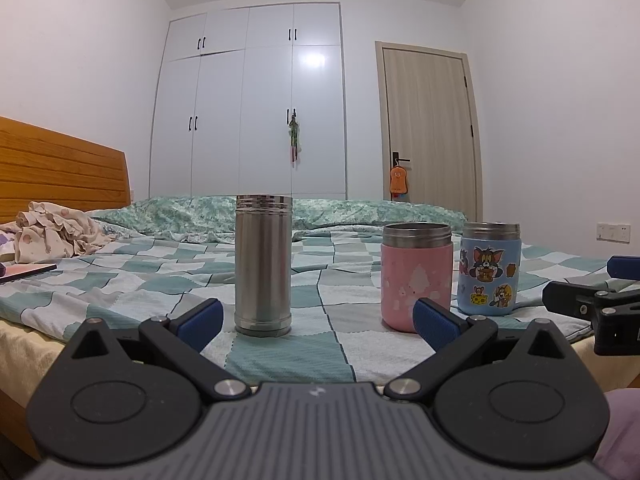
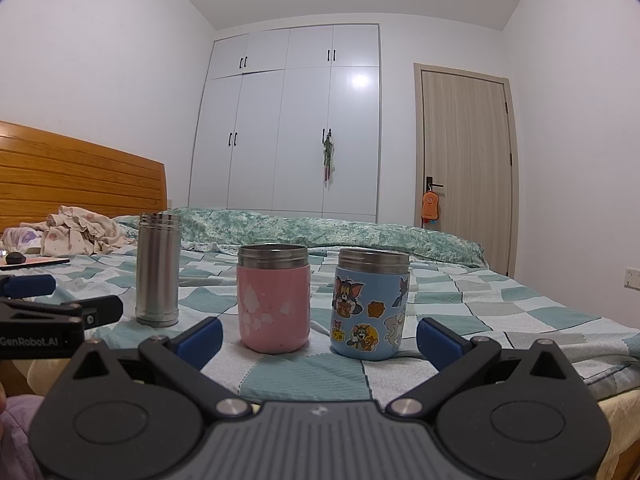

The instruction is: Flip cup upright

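Three cups stand upright on the checked bedspread (image 1: 312, 292). A tall steel cup (image 1: 263, 266) is ahead of my left gripper (image 1: 318, 326), which is open and empty just short of it. A pink cup (image 1: 416, 276) and a blue cartoon cup (image 1: 490, 268) stand to its right. In the right wrist view the steel cup (image 2: 158, 276) is at the left, and the pink cup (image 2: 274, 298) and the blue cup (image 2: 370, 306) stand ahead of my right gripper (image 2: 320, 340), which is open and empty. Each gripper shows at the edge of the other's view.
A wooden headboard (image 1: 60, 168) and crumpled clothes (image 1: 56, 234) are at the left. A folded green quilt (image 2: 320, 232) lies at the back of the bed. A white wardrobe (image 1: 248, 104) and a door (image 1: 430, 128) stand behind. A tablet (image 2: 34, 263) lies at the left.
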`<state>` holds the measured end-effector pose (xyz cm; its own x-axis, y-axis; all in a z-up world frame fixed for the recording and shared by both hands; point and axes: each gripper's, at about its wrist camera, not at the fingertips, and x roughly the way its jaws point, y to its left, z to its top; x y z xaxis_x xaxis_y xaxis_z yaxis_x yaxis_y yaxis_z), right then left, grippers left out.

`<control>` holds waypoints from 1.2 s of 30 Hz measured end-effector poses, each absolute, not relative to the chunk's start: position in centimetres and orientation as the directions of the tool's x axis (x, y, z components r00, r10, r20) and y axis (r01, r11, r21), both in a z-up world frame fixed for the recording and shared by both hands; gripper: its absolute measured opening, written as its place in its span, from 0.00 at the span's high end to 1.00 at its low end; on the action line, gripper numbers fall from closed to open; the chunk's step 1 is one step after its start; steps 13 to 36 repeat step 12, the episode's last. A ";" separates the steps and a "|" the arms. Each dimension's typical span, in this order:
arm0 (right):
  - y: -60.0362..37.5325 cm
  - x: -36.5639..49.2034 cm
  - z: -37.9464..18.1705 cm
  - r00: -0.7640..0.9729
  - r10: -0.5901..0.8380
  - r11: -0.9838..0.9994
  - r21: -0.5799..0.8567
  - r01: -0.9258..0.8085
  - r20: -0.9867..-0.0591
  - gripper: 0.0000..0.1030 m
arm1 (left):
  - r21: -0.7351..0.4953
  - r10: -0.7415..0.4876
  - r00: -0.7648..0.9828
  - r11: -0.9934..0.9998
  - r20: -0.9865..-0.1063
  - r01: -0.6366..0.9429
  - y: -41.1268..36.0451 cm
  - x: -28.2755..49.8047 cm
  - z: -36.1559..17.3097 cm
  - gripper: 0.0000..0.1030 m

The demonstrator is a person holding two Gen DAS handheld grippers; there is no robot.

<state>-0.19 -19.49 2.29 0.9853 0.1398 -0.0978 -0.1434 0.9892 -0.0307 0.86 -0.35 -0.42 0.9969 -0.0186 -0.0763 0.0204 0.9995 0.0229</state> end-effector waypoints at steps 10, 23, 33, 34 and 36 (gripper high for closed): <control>-19.5 -0.2 2.3 0.985 0.140 0.989 -0.031 -0.144 -0.097 0.00 | 0.024 -0.020 0.997 0.999 -0.073 0.022 -0.2 0.7 -0.4 0.00; -19.5 -0.2 2.3 0.985 0.140 0.989 -0.031 -0.144 -0.097 0.00 | 0.024 -0.019 0.997 1.000 -0.074 0.021 -0.2 0.6 -0.4 0.00; -19.5 -0.2 2.3 0.985 0.140 0.989 -0.031 -0.144 -0.097 0.00 | 0.024 -0.019 0.997 1.000 -0.074 0.021 -0.2 0.6 -0.4 0.00; -19.5 -0.2 2.3 0.985 0.140 0.989 -0.031 -0.144 -0.097 0.00 | 0.024 -0.019 0.997 1.000 -0.074 0.021 -0.2 0.6 -0.4 0.00; -19.5 -0.2 2.3 0.985 0.140 0.989 -0.031 -0.144 -0.097 0.00 | 0.024 -0.019 0.997 1.000 -0.074 0.021 -0.2 0.6 -0.4 0.00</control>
